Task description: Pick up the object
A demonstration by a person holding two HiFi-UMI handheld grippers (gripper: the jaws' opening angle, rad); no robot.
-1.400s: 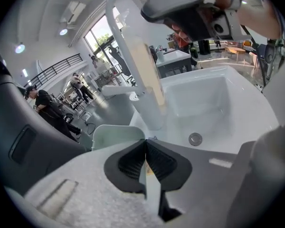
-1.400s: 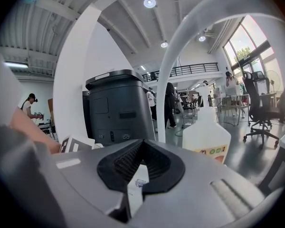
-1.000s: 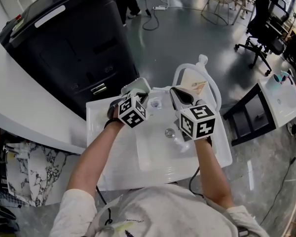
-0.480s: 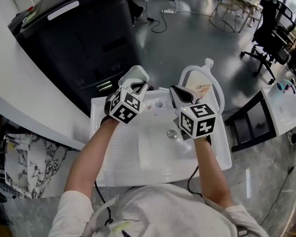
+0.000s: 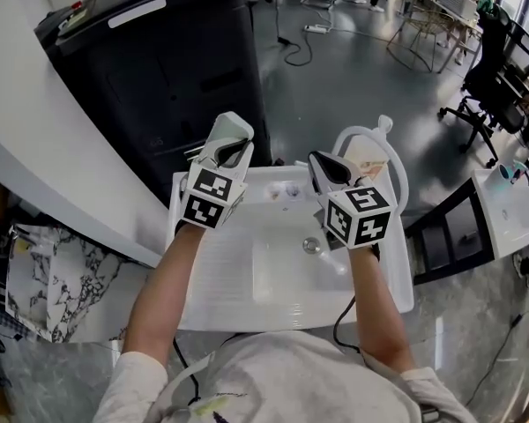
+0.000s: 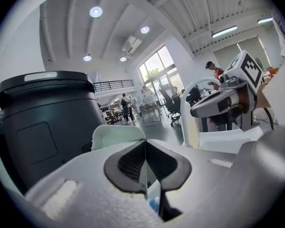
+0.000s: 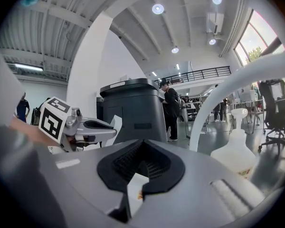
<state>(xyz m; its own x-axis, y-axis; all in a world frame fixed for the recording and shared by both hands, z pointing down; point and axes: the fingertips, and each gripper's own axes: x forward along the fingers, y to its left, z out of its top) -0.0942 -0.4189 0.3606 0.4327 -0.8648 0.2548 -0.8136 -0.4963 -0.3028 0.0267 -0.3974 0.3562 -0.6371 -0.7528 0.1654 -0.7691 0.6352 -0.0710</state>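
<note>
Head view, left to right.

- Far left: large black cabinet (image 5: 159, 69) beside a white counter edge.
- Left gripper (image 5: 235, 151) is up above the far left corner of the white sink (image 5: 212, 263), pointing away from the person toward the cabinet. The pale flat piece (image 5: 227, 127) sticks out past its tips, clear of the sink.
- Left gripper view: the left gripper (image 6: 145, 144) has its dark ribbed pads (image 6: 130, 165) pressed together on the thin edge of the pale flat piece (image 6: 118, 136). The piece stands out beyond the tips as a rounded-corner sheet. Something small and blue shows low in the slot behind the pads; too little of it is seen to identify.
- Centre: sink basin with a metal drain (image 5: 311, 246).
- Right gripper (image 5: 326, 167) is held above the far right part of the sink, level with the left gripper and well apart from it.
- Right gripper view: the right gripper (image 7: 142, 144) has its pads (image 7: 154, 167) meeting at the tips, with nothing beyond them. A small white slip (image 7: 134, 188) sits in the slot nearer the camera; cannot tell whether it is pinched.
- Right of the right gripper: a white curved tube (image 5: 397, 161) arches over the far right of the sink, with a white spray bottle (image 7: 235, 151) just beside it.
- Far right: a black office chair (image 5: 489, 77) on the grey floor.
</note>
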